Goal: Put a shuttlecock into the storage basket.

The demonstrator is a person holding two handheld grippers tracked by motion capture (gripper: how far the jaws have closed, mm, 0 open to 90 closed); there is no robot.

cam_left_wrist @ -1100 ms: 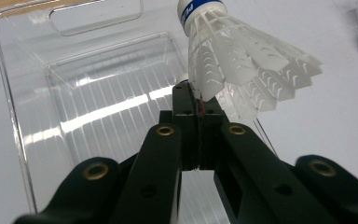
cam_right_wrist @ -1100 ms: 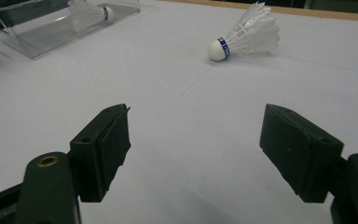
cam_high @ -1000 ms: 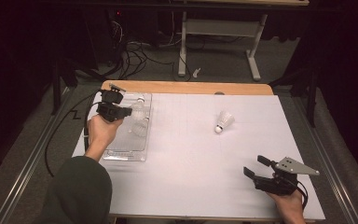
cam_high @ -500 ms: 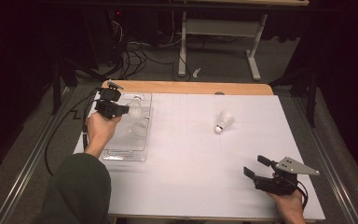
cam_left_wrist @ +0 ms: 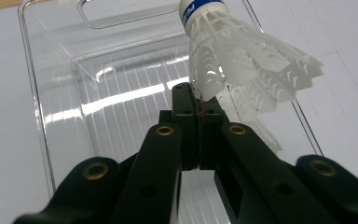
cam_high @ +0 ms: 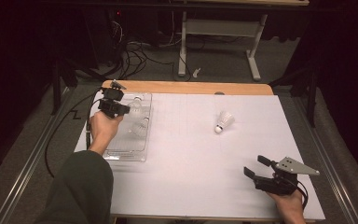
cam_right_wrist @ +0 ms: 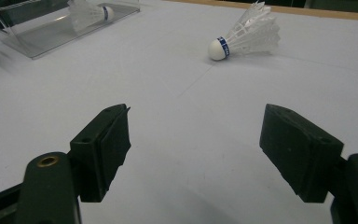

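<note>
White sheet covers the table (cam_high: pixel 191 154), wood edge showing at far side. Clear plastic tray (cam_high: pixel 121 151) sits at its left w/ moulded handle slot (cam_left_wrist: pixel 121 11) at the far end. L gripper (cam_high: pixel 119 108) hangs over tray's far half, jaws pressed together, pinching the skirt edge of a white shuttlecock (cam_left_wrist: pixel 233 60); cork end points away from the cam, skirt flares toward table's open side. Grip is on a thin bit of feather/plastic only, off-centre. Second shuttlecock (cam_high: pixel 140 127) lies in the tray just under and beside the held one. Third shuttlecock (cam_high: pixel 223 121) lies on its side out on the sheet, right of centre, well apart from tray, cork toward the person. R gripper (cam_high: pixel 257 167) rests low near table's near-right corner, jaws wide apart, nothing between them, pointing roughly at that loose one. Risks, my read: pinch on skirt edge may slip or crush the vanes; release from height could let it bounce off the one below or roll over the low tray wall; light tray may shift if nudged. Writing: blue band round cork (cam_left_wrist: pixel 203 10) of held one carries small white lettering, too blurred to read; same blue band on loose one (cam_right_wrist: pixel 222 46), unreadable too.
</note>
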